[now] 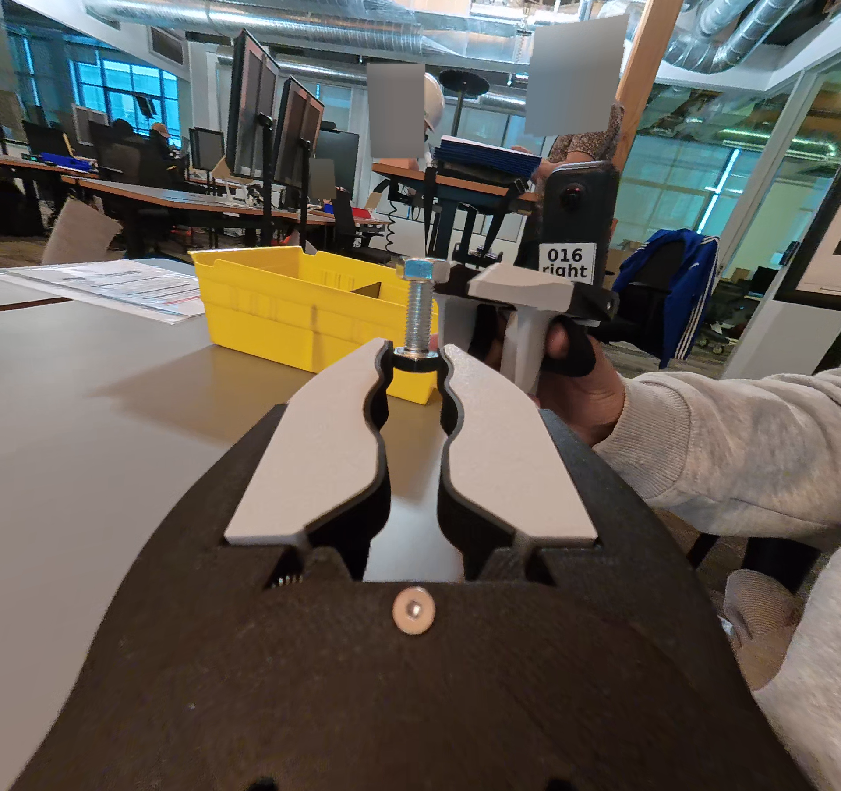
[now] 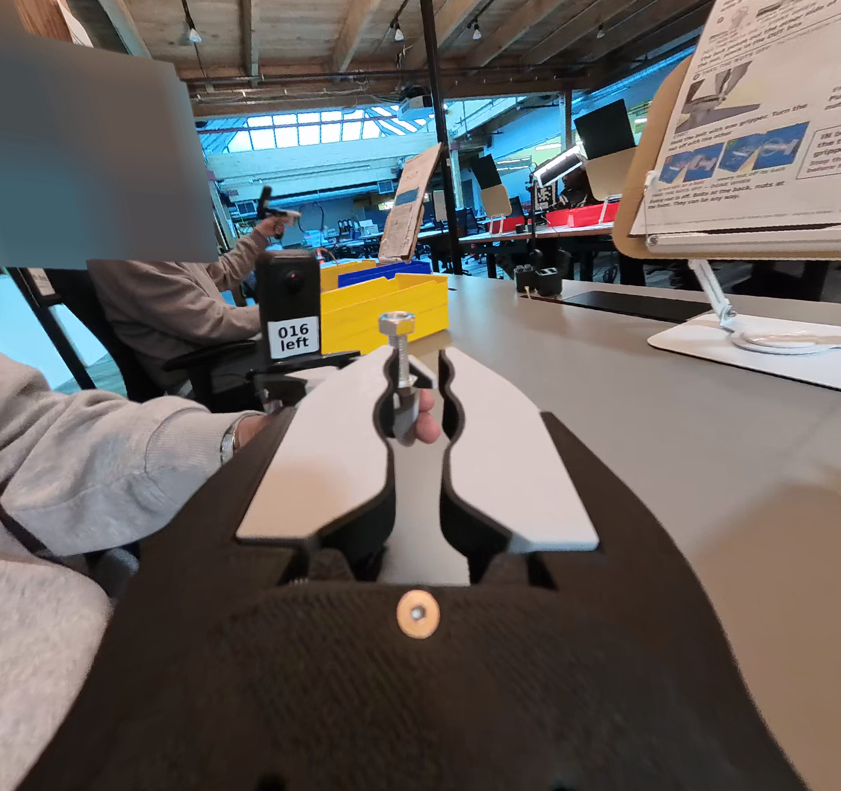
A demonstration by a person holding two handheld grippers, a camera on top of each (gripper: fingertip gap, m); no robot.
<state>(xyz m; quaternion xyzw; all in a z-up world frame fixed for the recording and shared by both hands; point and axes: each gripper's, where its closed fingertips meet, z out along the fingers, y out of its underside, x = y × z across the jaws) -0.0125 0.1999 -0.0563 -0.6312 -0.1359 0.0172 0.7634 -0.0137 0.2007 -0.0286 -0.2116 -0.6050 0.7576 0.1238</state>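
the left tongs (image 1: 415, 346) are pressed in on a nut (image 1: 415, 355) at their very tips, well above the table (image 1: 113, 405). a steel bolt (image 1: 417, 309) stands upright through that nut, hex head on top. the nut sits at the low end of the thread, and a long run of bare thread shows between it and the head; how much thread sticks out below is hidden.

the right tongs (image 2: 414, 359) are spread partway around the same bolt, their gap wider than the shank. the bolt stands closer to the left-hand finger in the right wrist view, though i cannot tell whether that finger really touches it. in the left wrist view, those tongs reach in from the right, level with the bolt's head.

just behind the bolt a yellow bin (image 1: 273, 304) rests on the table; no loose parts show in the part of it that is visible.

as for writing, each tool's black camera body carries 1 white sticker (image 1: 566, 261) with dark print. a printed instruction sheet (image 2: 751, 109) stands on a holder at the right, and a laminated sheet (image 1: 127, 286) lies flat at the left. no brand mark is visible on the bolt, bin or tongs.
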